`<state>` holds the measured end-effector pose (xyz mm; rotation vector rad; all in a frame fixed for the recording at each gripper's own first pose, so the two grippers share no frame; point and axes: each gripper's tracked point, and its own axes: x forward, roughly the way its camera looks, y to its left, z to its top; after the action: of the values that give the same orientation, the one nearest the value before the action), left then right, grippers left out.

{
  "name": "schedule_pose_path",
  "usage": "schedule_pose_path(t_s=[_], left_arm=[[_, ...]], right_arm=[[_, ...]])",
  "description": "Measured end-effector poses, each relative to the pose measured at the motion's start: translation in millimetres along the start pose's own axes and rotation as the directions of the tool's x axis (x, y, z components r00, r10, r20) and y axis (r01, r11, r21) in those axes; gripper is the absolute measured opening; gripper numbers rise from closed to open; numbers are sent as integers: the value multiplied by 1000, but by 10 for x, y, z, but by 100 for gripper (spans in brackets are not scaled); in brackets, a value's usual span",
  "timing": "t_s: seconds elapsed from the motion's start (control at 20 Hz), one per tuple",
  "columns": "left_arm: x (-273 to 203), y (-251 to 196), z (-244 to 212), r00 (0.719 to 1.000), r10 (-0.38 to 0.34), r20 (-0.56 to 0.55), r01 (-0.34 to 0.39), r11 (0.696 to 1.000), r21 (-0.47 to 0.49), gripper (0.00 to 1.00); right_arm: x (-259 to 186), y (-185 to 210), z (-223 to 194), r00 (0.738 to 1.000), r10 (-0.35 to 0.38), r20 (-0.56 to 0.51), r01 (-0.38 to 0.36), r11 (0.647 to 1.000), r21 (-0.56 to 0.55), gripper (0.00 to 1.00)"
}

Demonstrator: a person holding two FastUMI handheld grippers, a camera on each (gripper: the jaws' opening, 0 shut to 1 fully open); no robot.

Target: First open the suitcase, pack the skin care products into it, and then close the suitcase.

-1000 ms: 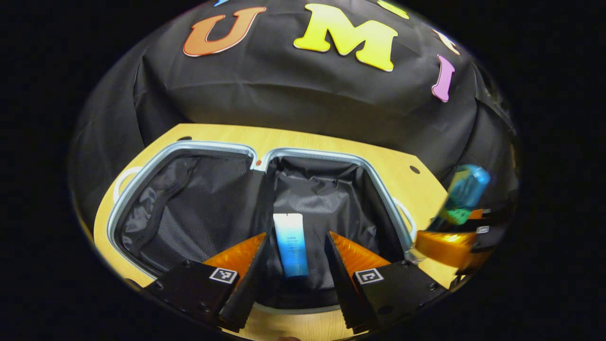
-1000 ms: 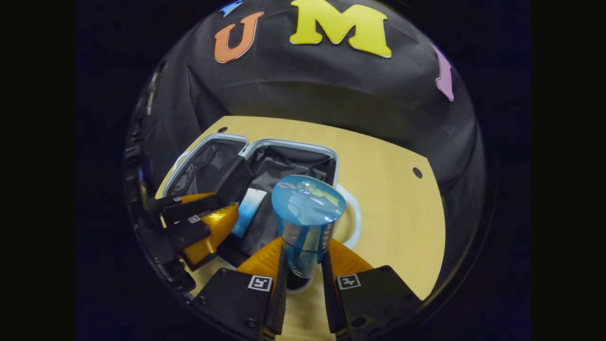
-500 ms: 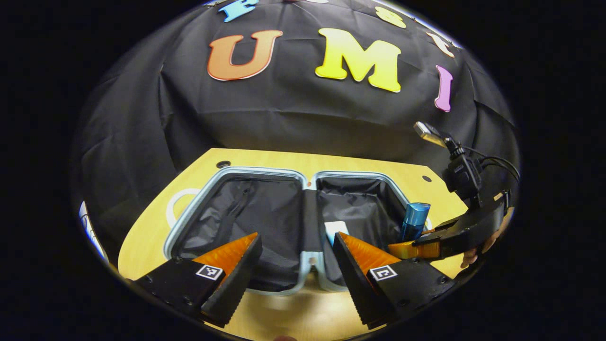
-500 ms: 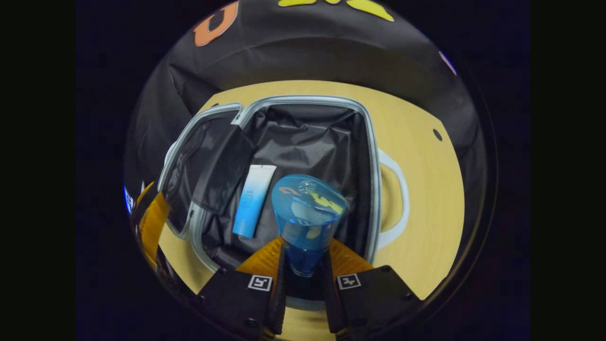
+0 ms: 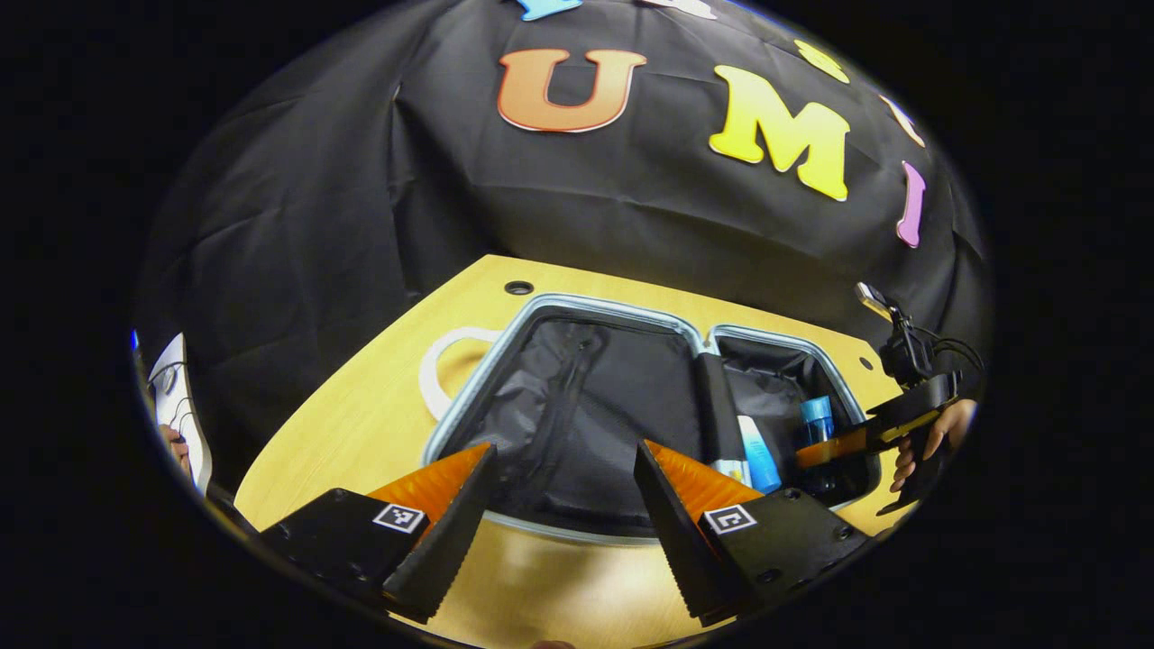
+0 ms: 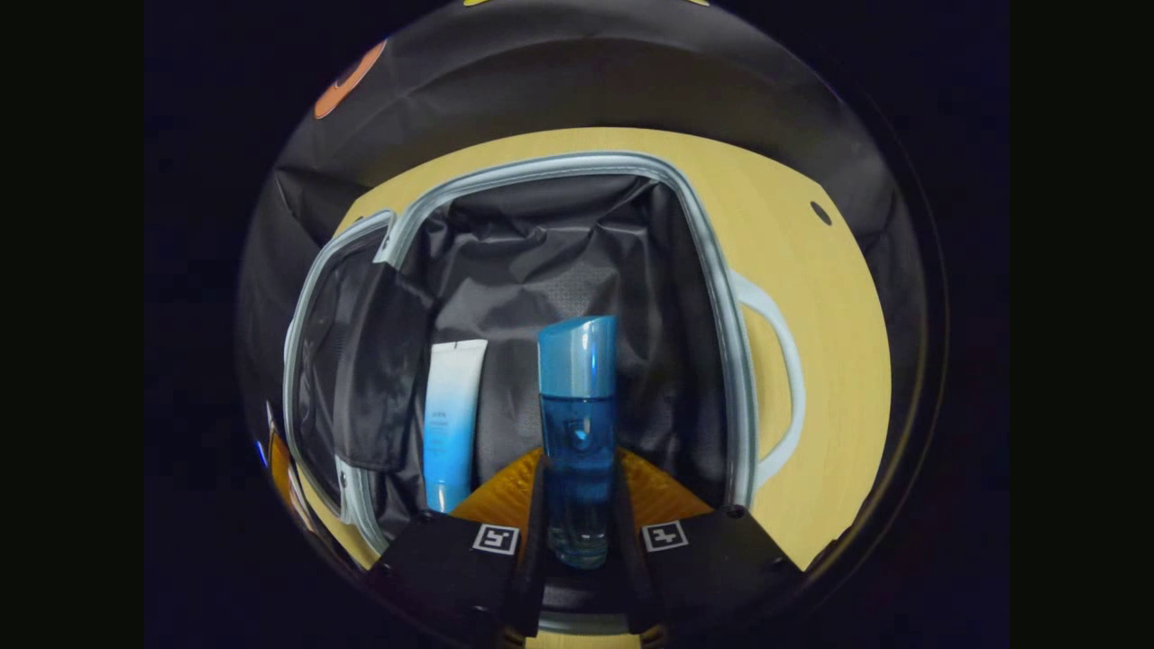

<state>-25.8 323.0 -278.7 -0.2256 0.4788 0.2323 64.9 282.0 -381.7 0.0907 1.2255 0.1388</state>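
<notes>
The worktop is of pale wood; the open suitcase is laid flat on it.

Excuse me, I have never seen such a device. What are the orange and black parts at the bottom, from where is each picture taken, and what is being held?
There is no robot here. A person holds one pair of tongs in each hand, and a camera rides on each pair. The orange and black wedges at the bottom are that pair's own fingers.

In the left gripper view, the left tongs are open and empty. Farther off, a hand holds the right tongs.

In the right gripper view, the right tongs grip a blue bottle over the open suitcase, which lies on a wooden table. A tube already lies inside, beside the bottle.
</notes>
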Motion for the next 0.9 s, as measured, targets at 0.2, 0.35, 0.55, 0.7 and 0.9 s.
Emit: schedule_pose_path(t_s=[0.2, 0.35, 0.55, 0.7, 0.9], left_arm=[[4, 357, 75, 1000, 25, 12, -24, 999, -49, 96], [75, 667, 180, 998, 50, 26, -48, 995, -87, 96], [248, 955, 337, 999, 43, 29, -36, 980, -196, 96], [435, 1107, 398, 1000, 7, 26, 1, 952, -306, 96], [729, 1204, 265, 998, -57, -11, 44, 869, -493, 96]], right_arm=[[15, 40, 10, 1000, -28, 9, 28, 999, -15, 36], [12, 90, 21, 999, -31, 12, 31, 999, -8, 43], [-154, 183, 99, 999, -3, 53, 3, 1000, -6, 66], [-545, 152, 205, 993, 12, 118, -2, 997, -80, 75], [-1267, 33, 270, 968, 47, 245, -7, 987, -160, 77]])
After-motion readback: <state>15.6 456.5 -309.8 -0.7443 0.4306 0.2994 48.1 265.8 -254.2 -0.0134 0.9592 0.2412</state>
